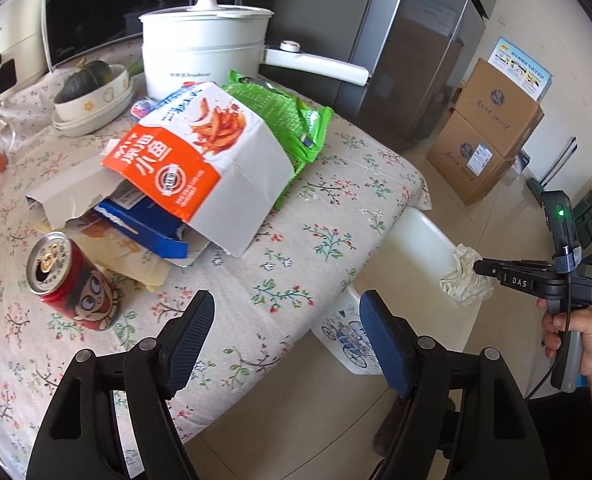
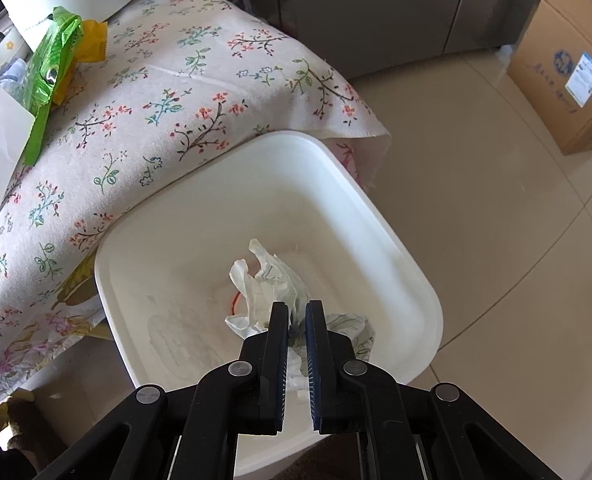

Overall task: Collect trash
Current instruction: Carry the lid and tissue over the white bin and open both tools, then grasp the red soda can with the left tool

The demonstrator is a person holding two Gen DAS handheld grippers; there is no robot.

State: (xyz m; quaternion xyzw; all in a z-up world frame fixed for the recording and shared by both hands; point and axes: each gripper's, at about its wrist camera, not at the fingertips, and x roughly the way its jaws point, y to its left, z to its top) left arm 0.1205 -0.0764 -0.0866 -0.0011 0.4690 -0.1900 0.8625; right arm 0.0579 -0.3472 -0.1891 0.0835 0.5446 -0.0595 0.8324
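Our right gripper (image 2: 297, 305) pinches the crumpled tissue (image 2: 264, 280) over the white bin (image 2: 415, 264), its wad trailing past the fingertips; our left gripper (image 1: 286, 300) hangs released, empty.

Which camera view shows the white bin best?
The right wrist view: the white bin opens toward the camera, rim and inside visible, under the crumpled tissue. The left wrist view shows only part of its rim and decorated side beyond the table edge.

We read "DAS" on the right gripper (image 1: 480, 268) body, "小鱼" on the orange-and-white snack box (image 1: 200, 160) beside the white pot (image 1: 204, 52), and "Midea" faintly on the microwave (image 1: 108, 12) behind that pot.
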